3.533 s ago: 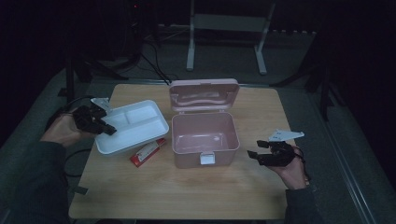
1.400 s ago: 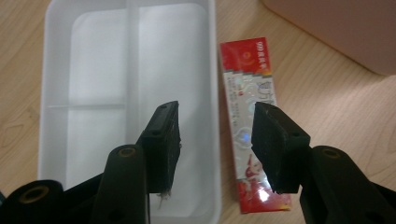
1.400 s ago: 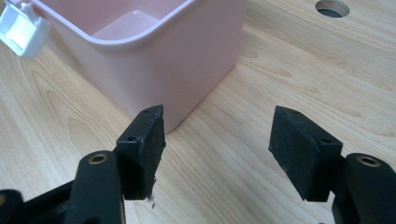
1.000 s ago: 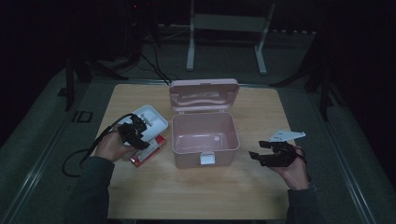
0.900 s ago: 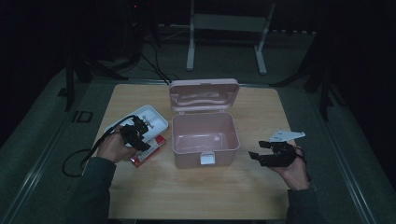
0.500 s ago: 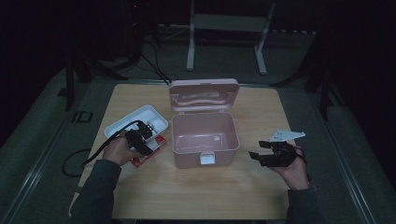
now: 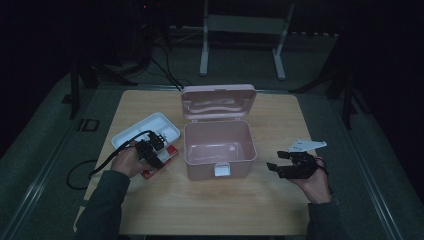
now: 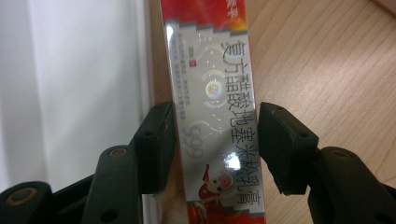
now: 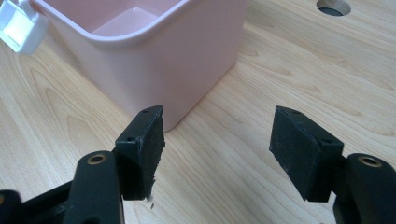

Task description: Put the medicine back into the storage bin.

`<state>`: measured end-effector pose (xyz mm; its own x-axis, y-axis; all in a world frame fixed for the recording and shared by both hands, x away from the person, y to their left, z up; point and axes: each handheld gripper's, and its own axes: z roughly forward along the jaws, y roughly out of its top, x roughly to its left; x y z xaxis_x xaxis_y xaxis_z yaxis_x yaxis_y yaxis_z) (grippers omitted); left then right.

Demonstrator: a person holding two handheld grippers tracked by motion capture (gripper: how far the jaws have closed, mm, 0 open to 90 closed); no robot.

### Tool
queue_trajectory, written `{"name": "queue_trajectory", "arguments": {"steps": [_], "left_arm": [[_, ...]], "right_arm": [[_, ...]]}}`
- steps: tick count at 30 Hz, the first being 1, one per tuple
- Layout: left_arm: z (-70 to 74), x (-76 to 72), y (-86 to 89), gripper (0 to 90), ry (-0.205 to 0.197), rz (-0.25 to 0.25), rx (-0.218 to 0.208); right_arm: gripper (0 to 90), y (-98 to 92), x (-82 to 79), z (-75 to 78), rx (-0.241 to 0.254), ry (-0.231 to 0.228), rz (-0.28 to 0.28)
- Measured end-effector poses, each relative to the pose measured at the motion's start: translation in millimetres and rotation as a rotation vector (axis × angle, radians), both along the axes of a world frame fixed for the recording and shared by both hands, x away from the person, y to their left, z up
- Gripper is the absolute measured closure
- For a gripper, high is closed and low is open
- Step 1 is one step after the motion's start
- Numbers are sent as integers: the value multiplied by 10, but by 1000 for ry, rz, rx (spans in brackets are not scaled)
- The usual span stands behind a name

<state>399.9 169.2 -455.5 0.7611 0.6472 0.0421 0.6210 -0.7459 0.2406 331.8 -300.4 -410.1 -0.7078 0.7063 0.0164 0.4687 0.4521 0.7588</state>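
Observation:
A long red and silver carton (image 8: 212, 93) printed with Chinese characters lies flat on the wooden table, between a white tray (image 8: 84, 84) and the pink box. My left gripper (image 8: 217, 116) is lowered over it, one jaw on each long side, with a thin gap at the right pad, so it stands open. In the high view the left gripper (image 7: 155, 150) sits over the carton (image 7: 161, 161), just left of the open pink box (image 7: 220, 145). My right gripper (image 7: 274, 167) hovers open and empty to the right of that box, facing its corner (image 9: 154, 60).
The pink box's lid (image 7: 218, 102) stands raised at the back and a white latch (image 9: 18, 25) hangs on its front. The white tray (image 7: 145, 127) lies at the back left. A round hole (image 9: 332, 6) is in the tabletop. Cables trail off the left edge.
My left hand has come from the tray's left side across to the carton and sunk down over it. The right hand has kept still.

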Motion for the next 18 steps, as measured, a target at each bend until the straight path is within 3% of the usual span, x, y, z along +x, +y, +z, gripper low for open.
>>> {"name": "queue_trajectory", "arguments": {"steps": [2, 8, 18], "left_arm": [[-9, -11, -4, 496, 13, -18, -18], [-9, 16, -49, 493, 35, -63, -11], [-14, 44, -75, 505, 79, -88, 19]], "right_arm": [[348, -3, 2, -2, 0, 1, 0], [348, 20, 4, -16, -8, 7, 4], [348, 1, 1, -9, -7, 4, 3]]}}
